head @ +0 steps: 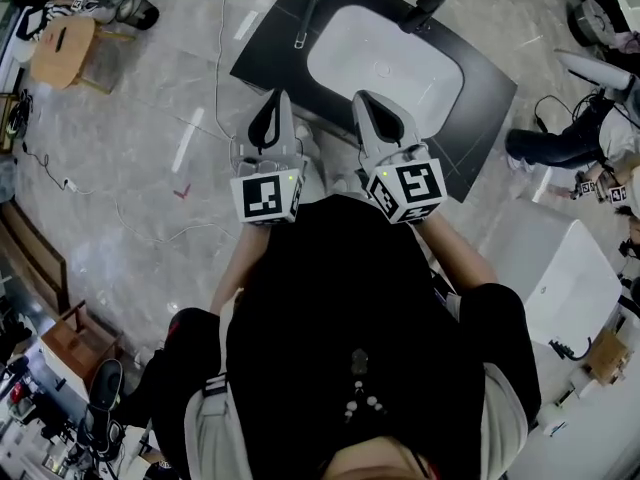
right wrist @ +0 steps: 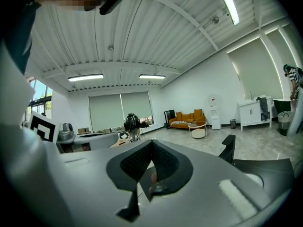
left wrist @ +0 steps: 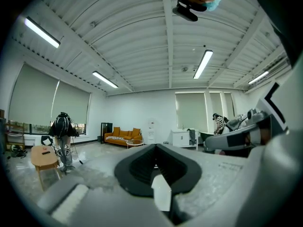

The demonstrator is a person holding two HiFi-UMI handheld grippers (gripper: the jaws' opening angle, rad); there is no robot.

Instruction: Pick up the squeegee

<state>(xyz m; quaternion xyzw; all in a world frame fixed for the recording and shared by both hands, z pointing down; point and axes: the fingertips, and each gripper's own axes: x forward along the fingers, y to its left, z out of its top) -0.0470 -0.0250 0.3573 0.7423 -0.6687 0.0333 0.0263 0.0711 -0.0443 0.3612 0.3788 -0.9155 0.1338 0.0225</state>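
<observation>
The squeegee (head: 308, 13) lies on the far edge of a black countertop (head: 270, 38), its blade at the far end and its thin handle pointing back toward me. My left gripper (head: 277, 96) hovers at the counter's near edge, a good way short of the squeegee, jaws shut and empty (left wrist: 155, 145). My right gripper (head: 362, 98) is beside it over the near rim of the white sink basin (head: 385, 63), its jaws shut with nothing between them (right wrist: 151, 142). Neither gripper view shows the squeegee.
A black faucet (head: 425, 8) stands at the sink's far right and shows in the right gripper view (right wrist: 228, 148). A round wooden stool (head: 62, 38) is far left, a white cabinet (head: 570, 278) at right, another person (head: 570, 138) beyond it. Cables cross the floor (head: 215, 68).
</observation>
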